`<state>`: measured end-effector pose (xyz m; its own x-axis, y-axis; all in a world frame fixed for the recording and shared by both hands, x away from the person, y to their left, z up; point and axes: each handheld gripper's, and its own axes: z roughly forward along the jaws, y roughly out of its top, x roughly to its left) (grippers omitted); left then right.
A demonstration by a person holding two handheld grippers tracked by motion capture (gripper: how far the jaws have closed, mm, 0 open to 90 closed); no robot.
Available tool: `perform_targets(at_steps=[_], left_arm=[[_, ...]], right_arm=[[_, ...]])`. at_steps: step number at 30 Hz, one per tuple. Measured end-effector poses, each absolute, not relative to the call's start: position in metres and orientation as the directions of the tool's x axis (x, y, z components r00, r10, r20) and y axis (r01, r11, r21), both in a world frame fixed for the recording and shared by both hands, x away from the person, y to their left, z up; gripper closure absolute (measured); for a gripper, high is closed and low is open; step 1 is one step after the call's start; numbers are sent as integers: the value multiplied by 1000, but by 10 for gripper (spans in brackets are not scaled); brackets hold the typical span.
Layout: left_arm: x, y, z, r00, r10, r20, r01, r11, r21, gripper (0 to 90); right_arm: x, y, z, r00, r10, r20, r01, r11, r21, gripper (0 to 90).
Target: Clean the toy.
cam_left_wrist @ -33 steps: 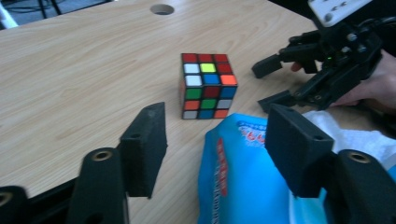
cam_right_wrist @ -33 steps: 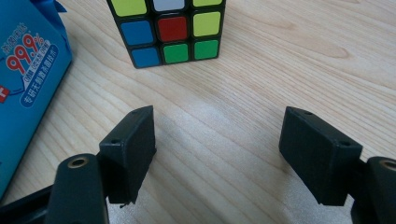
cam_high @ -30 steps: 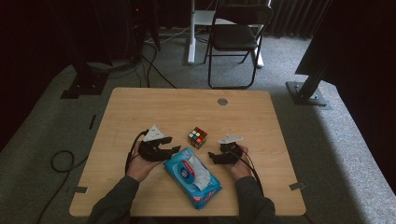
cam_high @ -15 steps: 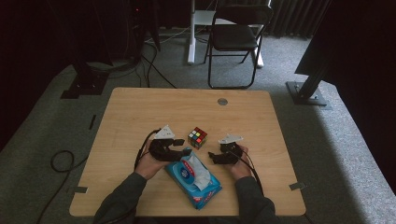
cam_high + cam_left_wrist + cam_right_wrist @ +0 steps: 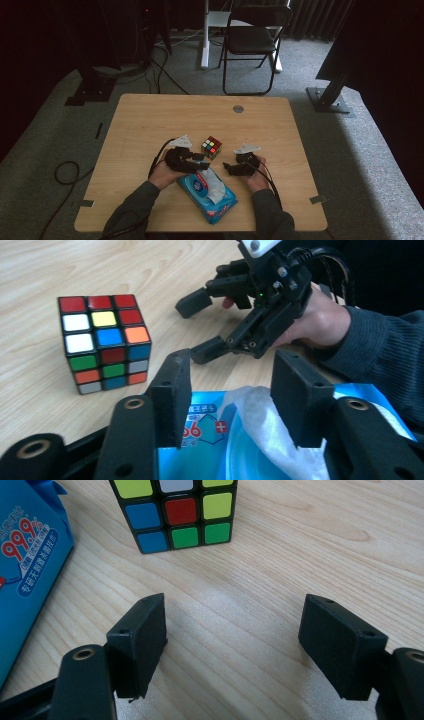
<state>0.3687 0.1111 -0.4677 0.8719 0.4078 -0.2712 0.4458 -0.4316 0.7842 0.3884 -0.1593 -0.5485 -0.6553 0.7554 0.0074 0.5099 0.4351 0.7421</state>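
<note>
While lying flat, wipes pack point(image 5: 207, 192) shows one wipe point(image 5: 260, 420) sticking out.

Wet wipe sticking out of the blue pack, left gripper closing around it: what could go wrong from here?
1. The left gripper straddles the white wipe, its jaws just closing, not yet pressing; they may catch only a thin fold and tear it.
2. The open right gripper is off the blue pack, so the pack may lift.
3. The cube sits close and could be knocked.

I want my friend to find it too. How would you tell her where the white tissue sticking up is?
Look at the wooden table, near the person's edge, for the blue wipes pack. The white tissue pokes from its top, between the left gripper jaws, crumpled unlike the cube.
</note>
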Motion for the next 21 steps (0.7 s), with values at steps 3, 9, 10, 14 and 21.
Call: perform_targets(at_steps=[3,9,10,14,21], left_arm=[[370,110,-468,873,396,-284,454,-448,770,584],[372,106,-468,872,409,-269,461,-501,732,721],[371,105,-468,873,414,-258,457,-513,726,759],[368,104,-468,883,416,-219,433,-538,723,889],[359,106,-454,884,444,-145,383,-511,769,900]], right_arm=[[388,-159,-549,-655,755,7,510,435,742,269],[389,-160,-549,-648,761,7,514,431,742,269],[389,-160,-549,-648,761,6,514,431,742,268],[389,-160,-549,-645,764,6,515,429,742,268],[389,-160,-549,-642,767,7,518,426,742,268]])
